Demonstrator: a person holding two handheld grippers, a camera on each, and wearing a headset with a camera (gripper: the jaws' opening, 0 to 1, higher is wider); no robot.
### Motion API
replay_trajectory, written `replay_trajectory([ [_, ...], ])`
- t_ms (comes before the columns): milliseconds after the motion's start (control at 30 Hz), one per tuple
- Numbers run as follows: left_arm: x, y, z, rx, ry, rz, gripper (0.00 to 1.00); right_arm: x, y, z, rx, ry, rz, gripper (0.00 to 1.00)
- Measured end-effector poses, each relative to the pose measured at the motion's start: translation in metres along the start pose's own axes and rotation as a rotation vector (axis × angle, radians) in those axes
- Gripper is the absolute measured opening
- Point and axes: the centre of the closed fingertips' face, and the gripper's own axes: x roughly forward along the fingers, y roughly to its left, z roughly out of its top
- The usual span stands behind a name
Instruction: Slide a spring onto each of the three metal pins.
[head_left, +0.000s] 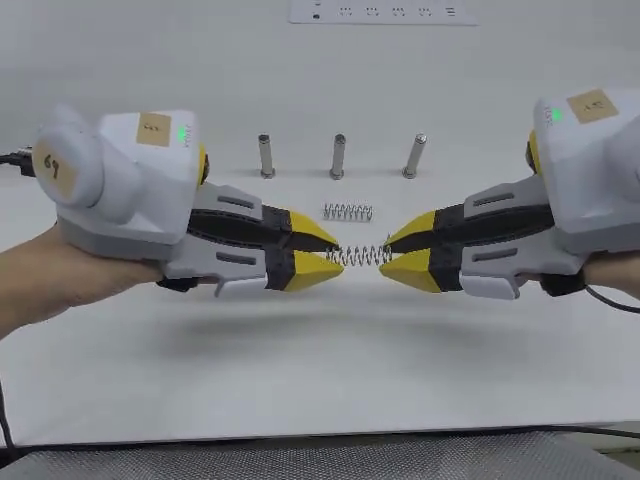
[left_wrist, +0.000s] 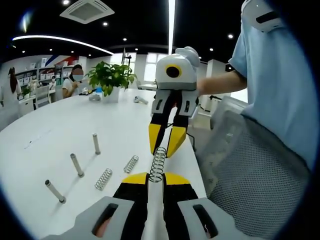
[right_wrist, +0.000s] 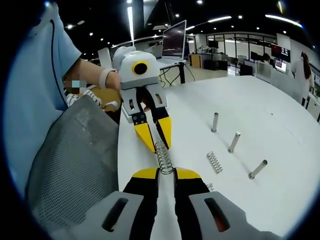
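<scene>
The white table (head_left: 120, 380) carries the work area. The left gripper (head_left: 335, 262) and the right gripper (head_left: 386, 258) are held level above it, tip to tip. Each pair of jaws is pressed together on one end of the held spring (head_left: 360, 256), which spans the short gap between the yellow tips, clear of the table.

In the left gripper view, the held spring (left_wrist: 158, 162) is seen running from that gripper's own tips up to the right gripper (left_wrist: 167, 145). The right gripper view gives the mirrored arrangement, with the left gripper (right_wrist: 155, 142) at the far end.

Three metal pins (head_left: 266, 157) (head_left: 338, 157) (head_left: 414, 157) stand in a row behind the grippers, none carrying a spring.

In the head view, one loose spring (head_left: 347, 211) is seen lying flat between the middle pin and the held spring. In the left gripper view, two loose springs (left_wrist: 131, 163) (left_wrist: 103, 178) are seen lying beside the pin row, apart from each other.
</scene>
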Motion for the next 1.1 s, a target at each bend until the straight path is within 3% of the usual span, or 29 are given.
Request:
replay_trajectory([
  [1100, 0.005, -0.002, -0.008, 0.016, 0.041, -0.020, 0.02, 0.002, 0.005, 0.032, -0.083, -0.026, 0.008, 0.09],
])
